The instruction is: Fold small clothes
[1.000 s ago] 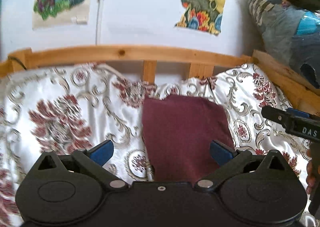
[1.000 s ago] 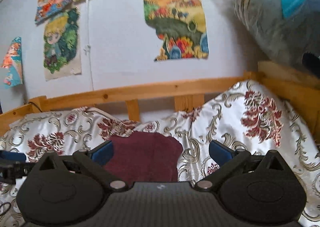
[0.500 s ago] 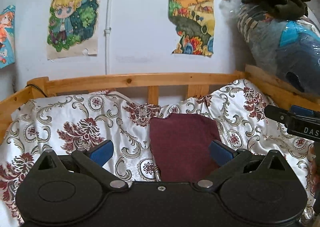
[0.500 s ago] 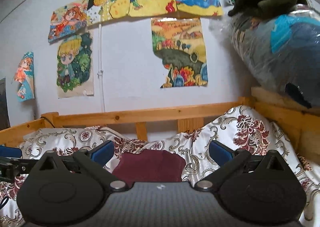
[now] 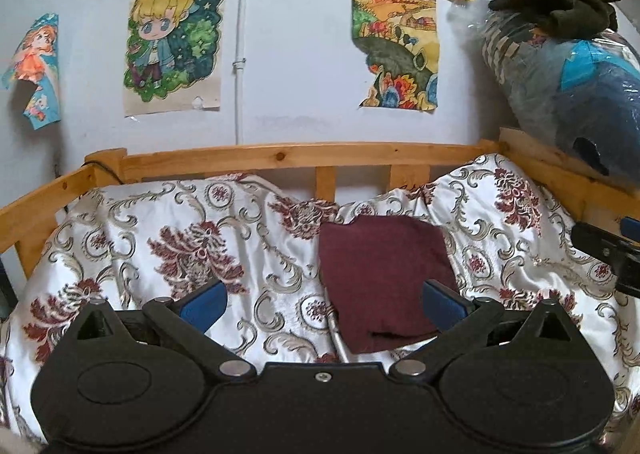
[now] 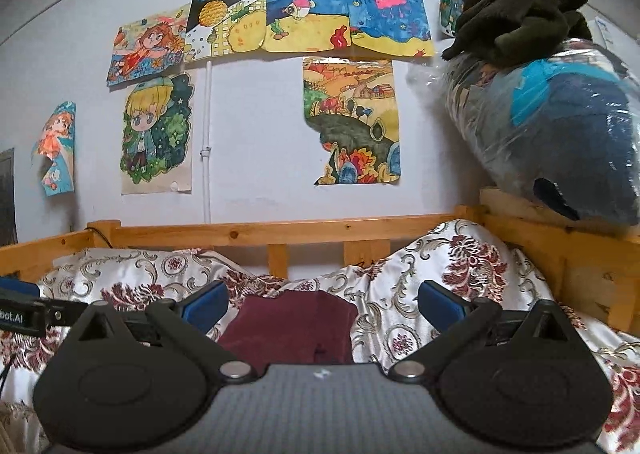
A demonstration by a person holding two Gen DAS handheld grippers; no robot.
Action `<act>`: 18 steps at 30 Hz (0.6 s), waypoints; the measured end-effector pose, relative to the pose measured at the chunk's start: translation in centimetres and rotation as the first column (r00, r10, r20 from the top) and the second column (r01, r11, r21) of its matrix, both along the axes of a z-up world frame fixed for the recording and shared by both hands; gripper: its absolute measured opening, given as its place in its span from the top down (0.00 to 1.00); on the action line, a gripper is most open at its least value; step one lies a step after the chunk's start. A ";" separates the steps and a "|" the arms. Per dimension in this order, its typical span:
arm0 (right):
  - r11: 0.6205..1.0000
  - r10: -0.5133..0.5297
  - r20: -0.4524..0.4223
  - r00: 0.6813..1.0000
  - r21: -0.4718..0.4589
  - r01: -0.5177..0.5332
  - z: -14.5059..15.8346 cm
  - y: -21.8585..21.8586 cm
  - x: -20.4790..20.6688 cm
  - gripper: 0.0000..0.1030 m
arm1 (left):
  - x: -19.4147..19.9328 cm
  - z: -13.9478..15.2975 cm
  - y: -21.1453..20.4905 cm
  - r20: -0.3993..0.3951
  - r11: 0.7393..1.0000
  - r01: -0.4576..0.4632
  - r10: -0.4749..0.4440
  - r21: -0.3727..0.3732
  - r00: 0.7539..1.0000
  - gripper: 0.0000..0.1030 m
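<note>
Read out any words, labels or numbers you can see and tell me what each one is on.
"bot.AI": white letters, cut off at the frame edge, on the left gripper body in the right wrist view.
Two characters on the pineapple drawing: too small to read.
Nothing else legible.

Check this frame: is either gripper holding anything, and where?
Nothing held. Left gripper and right gripper jaws open, empty; maroon garment lies folded on the bedspread.

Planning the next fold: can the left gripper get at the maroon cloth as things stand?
Probably yes. The left gripper has its jaws wide open and empty, and the maroon cloth lies flat on the floral bedspread just ahead, slightly to the right, with nothing over it.
</note>
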State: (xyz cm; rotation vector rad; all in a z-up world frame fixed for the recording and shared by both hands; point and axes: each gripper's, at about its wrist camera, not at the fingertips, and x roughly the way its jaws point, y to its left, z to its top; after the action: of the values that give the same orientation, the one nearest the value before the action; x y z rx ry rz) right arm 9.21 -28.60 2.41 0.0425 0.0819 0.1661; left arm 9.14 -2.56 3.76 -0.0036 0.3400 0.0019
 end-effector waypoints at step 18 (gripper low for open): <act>0.996 -0.064 -0.192 0.979 -0.073 0.050 -5.5 2.0 -0.6 0.00 | -0.3 -6.0 1.6 -0.152 0.996 -0.069 0.059 -0.060 0.987 0.01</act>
State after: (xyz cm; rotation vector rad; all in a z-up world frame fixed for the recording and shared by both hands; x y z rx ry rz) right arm 8.58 -26.57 -3.13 -0.0068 0.2812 0.1012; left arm 8.81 -0.92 -2.29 -0.0791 0.4906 0.0551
